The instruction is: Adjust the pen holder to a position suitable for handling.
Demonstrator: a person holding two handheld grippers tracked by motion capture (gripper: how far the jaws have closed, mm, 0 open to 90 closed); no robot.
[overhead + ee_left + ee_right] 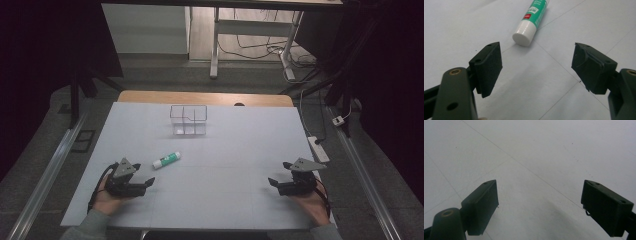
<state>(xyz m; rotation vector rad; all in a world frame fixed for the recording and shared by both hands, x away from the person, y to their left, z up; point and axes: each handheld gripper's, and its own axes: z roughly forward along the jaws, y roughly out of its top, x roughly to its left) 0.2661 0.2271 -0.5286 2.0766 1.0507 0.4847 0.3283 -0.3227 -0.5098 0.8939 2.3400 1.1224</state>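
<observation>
A green-and-white glue stick (166,160) lies on its side on the white table cover (225,150), left of centre. My left gripper (147,184) rests on the table just below and left of it, open, with its jaws pointing right and nothing between them. In the left gripper view the glue stick (530,21) lies a short way beyond the open gripper (536,53), white cap end toward me. My right gripper (278,173) rests at the front right, open and empty, jaws pointing left. In the right gripper view, bare cover lies ahead of its spread gripper (539,192).
A clear plastic organiser with compartments (188,120) stands at the back centre of the cover. A strip of wooden tabletop (205,97) shows behind the cover. A power strip (318,148) and cables lie off the right edge.
</observation>
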